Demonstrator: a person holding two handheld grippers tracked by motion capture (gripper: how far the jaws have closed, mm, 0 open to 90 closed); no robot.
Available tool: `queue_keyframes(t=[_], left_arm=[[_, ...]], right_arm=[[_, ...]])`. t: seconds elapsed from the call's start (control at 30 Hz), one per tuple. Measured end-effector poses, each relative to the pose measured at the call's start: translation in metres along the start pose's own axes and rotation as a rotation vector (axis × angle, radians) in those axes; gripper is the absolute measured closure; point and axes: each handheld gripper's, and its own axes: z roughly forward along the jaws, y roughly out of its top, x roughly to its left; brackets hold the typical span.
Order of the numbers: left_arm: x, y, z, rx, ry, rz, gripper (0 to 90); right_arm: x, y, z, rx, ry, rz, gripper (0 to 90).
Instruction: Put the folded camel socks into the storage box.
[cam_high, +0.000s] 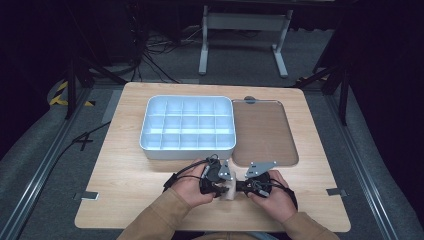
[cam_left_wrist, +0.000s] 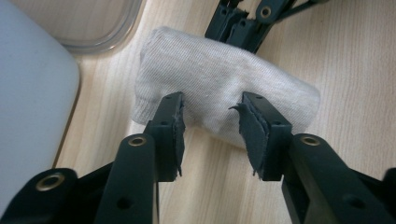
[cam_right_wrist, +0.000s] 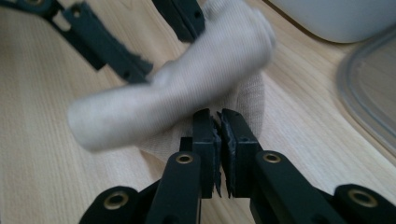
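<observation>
Left gripper (cam_left_wrist: 212, 121) part-open, jaws straddling rolled grey sock (cam_left_wrist: 219, 93) without pressing; right gripper (cam_right_wrist: 220, 140) pinched on sock's cuff fabric. Sock low over table (cam_high: 125, 190) near divided organizer box (cam_high: 187, 125). Advice: keep right pinch firm, clear left jaws fully before lifting.

**Free room and obstacles on the table**

Bare wood lies open along the near edge of the table (cam_high: 125, 200), left and right of the two hands. Behind them the white divided tray (cam_high: 187, 150) and the flat brown lid (cam_high: 262, 132) stand side by side, blocking the far half. Between the left claw (cam_high: 220, 186) and right claw (cam_high: 239, 187) the rolled sock (cam_high: 228, 190) fills the gap.
</observation>
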Motion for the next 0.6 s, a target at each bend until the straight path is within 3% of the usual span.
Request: queue_keyframes(t=[0.1, 0.37, 0.6], left_arm=[[-0.001, 0.001, 0.003, 0.010, -0.003, 0.013, 57.9], [0.000, 0.002, 0.007, 0.034, 0.017, -0.009, 53.9], [0.004, -0.003, 0.003, 0.025, 0.011, -0.036, 51.7]], right_arm=[[0.002, 0.000, 0.002, -0.003, 0.001, -0.003, 85.0], [0.000, 0.001, 0.000, 0.002, 0.015, 0.008, 83.5], [-0.006, 0.007, -0.022, -0.033, 0.001, 0.013, 81.7]])
